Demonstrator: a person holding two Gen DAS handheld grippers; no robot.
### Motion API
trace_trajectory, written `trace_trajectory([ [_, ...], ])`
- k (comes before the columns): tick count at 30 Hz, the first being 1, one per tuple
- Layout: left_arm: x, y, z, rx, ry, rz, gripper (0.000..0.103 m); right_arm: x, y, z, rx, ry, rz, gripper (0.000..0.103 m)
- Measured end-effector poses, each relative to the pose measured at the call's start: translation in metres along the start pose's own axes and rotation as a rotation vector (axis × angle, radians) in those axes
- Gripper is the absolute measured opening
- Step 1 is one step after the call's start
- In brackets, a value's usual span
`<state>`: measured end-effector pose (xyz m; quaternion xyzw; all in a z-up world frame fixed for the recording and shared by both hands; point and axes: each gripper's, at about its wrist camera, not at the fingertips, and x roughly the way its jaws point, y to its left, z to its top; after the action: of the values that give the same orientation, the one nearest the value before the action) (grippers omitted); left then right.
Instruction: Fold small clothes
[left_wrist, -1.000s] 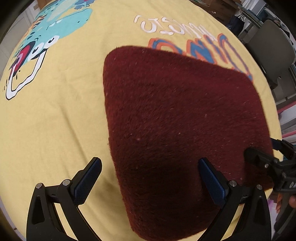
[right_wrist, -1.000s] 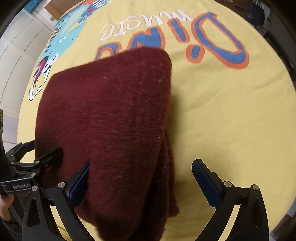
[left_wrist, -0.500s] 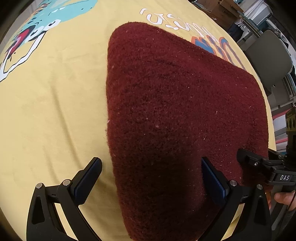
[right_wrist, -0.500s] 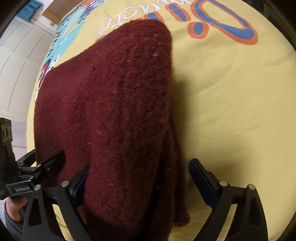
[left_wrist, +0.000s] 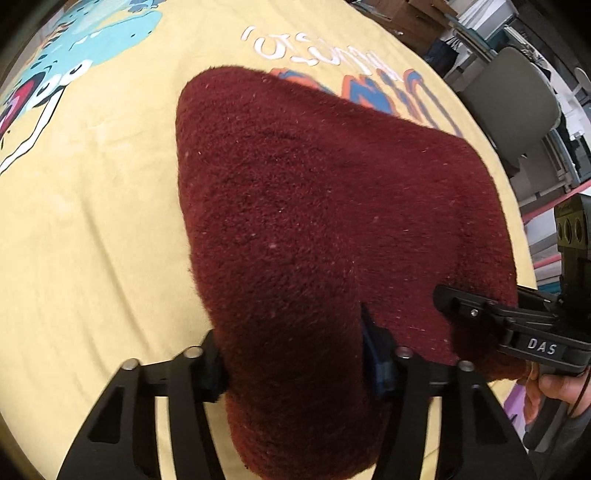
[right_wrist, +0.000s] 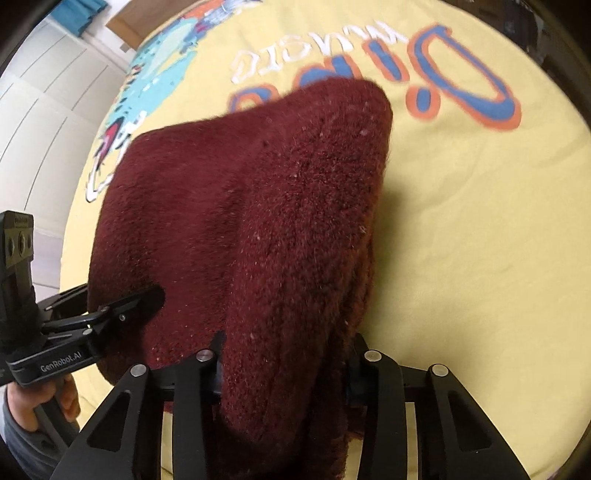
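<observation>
The dark red fleece garment (left_wrist: 332, 229) lies folded on a yellow printed cloth (left_wrist: 92, 240), with both near corners caught. The left gripper (left_wrist: 295, 365) has just been closing, and its fingers (left_wrist: 373, 354) now pinch the near left corner between them. The right gripper (right_wrist: 284, 369) (also just closing) squeezes the thick folded edge at the near right corner. Beyond both sets of fingers the fleece runs over the cloth's lettering (right_wrist: 461, 77) — orange and blue.
</observation>
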<state>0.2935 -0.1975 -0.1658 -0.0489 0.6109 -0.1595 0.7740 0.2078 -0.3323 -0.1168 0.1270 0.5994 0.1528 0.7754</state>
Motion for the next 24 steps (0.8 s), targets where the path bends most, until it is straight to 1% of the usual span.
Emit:
trace_trajectory([
  [2,-0.012,-0.002,0.007,0.020,-0.019,-0.016,0.043,-0.012,0.008,0.001,-0.019,-0.024,-0.001,0.039],
  [4,-0.026,-0.004,0.009,0.040,-0.043,-0.030,0.042,-0.024,0.020,0.002,-0.045,-0.045,-0.003,0.038],
  [7,-0.052,-0.006,0.011,0.066,-0.092,-0.041,0.042,-0.044,0.037,0.000,-0.077,-0.080,0.024,0.038],
  [11,-0.088,0.006,0.015,0.080,-0.146,-0.043,0.042,-0.050,0.069,0.005,-0.114,-0.100,0.055,0.038],
  [15,-0.112,0.032,0.007,0.064,-0.180,-0.022,0.042,-0.034,0.106,0.008,-0.153,-0.089,0.056,0.039],
  [17,-0.116,0.047,0.001,0.044,-0.191,-0.012,0.042,-0.018,0.119,0.007,-0.159,-0.069,0.044,0.039],
  [18,-0.119,0.057,-0.008,0.031,-0.192,-0.009,0.042,-0.006,0.123,0.005,-0.163,-0.052,0.034,0.040],
  [20,-0.115,0.076,-0.020,0.000,-0.179,-0.001,0.042,0.014,0.126,0.000,-0.158,-0.019,0.021,0.040],
  [22,-0.101,0.088,-0.029,-0.028,-0.159,0.007,0.043,0.037,0.126,-0.007,-0.151,0.019,0.003,0.040],
  [24,-0.085,0.102,-0.042,-0.066,-0.122,0.004,0.043,0.047,0.124,-0.014,-0.153,0.022,-0.016,0.043],
])
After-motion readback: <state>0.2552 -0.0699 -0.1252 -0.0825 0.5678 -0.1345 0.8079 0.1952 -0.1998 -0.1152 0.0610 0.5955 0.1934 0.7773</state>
